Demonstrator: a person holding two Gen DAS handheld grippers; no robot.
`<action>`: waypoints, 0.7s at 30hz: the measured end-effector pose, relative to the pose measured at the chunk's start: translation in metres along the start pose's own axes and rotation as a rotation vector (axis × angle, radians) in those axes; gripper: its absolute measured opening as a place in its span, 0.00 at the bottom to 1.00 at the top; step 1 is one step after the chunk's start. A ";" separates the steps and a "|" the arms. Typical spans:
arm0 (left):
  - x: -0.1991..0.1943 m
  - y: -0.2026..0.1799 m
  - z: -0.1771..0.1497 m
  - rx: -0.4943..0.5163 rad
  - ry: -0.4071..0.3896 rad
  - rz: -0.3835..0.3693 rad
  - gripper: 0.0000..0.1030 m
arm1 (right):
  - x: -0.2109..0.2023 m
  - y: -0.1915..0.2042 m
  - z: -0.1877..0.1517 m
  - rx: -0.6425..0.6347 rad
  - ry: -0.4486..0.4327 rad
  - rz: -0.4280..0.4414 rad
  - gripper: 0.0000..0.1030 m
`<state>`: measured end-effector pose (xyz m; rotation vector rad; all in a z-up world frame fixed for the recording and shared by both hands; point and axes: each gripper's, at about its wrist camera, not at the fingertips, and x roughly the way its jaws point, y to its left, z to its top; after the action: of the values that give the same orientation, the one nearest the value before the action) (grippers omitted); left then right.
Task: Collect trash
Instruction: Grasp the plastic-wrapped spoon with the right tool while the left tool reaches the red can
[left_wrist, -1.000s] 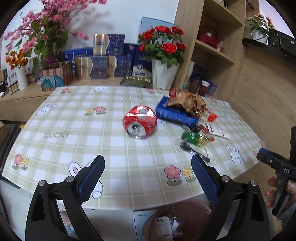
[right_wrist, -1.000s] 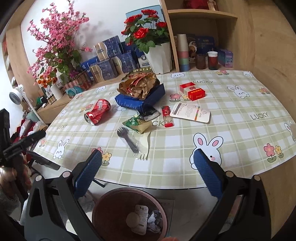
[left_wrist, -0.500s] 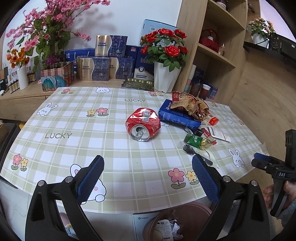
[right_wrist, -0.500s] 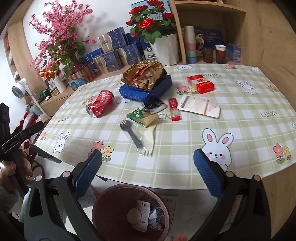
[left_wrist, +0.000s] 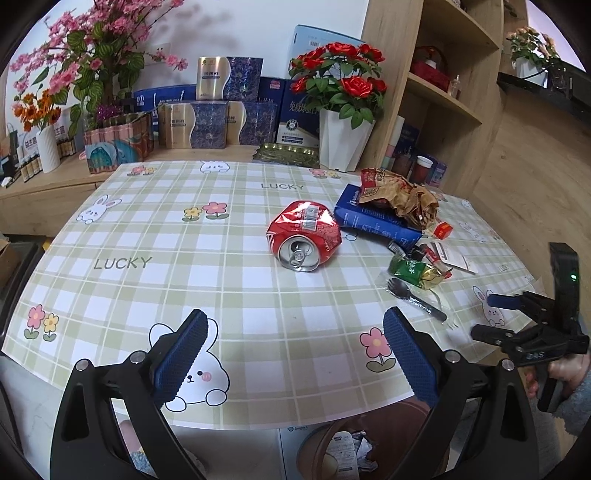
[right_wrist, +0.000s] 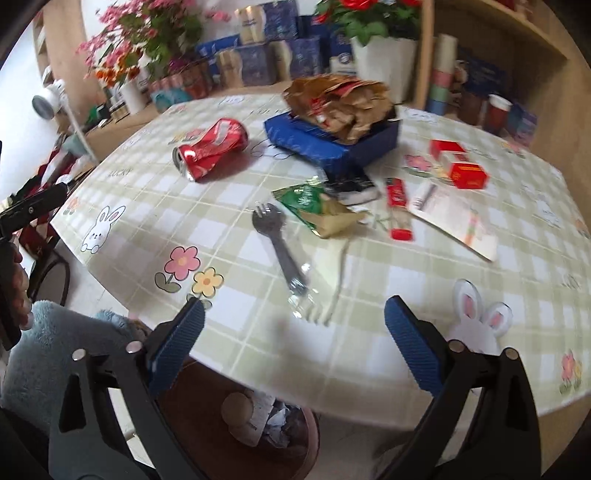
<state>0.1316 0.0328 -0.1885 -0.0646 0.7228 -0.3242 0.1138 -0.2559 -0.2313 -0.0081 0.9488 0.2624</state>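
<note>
The left gripper (left_wrist: 291, 354) is held over the near edge of the worktop (left_wrist: 147, 236), fingers (left_wrist: 181, 354) spread wide and gripping nothing. The crushed red can (left_wrist: 304, 236) is seen lying on its side mid-worktop, well ahead of it. The right gripper (right_wrist: 293, 343) is likewise held agape, empty, above the black spoon (right_wrist: 277, 247) and clear fork (right_wrist: 332, 295). The brown bin (right_wrist: 258, 428) is glimpsed below the worktop edge.

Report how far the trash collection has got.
Done: the bin under the table edge already holds some paper scraps. In hand: nothing; left gripper and right gripper are both open and empty. Left: the can, green wrapper, fork and crumpled bag.
</note>
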 end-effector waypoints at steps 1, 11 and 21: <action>0.002 0.001 -0.001 -0.003 0.004 -0.002 0.91 | 0.009 0.001 0.005 -0.003 0.018 0.019 0.82; 0.018 0.003 -0.002 -0.015 0.035 -0.024 0.91 | 0.065 0.013 0.041 -0.076 0.117 0.062 0.56; 0.043 0.004 0.009 -0.100 0.076 -0.056 0.91 | 0.079 0.019 0.044 -0.128 0.119 0.018 0.50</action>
<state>0.1686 0.0225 -0.2094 -0.1684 0.8137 -0.3449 0.1883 -0.2154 -0.2669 -0.1336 1.0490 0.3420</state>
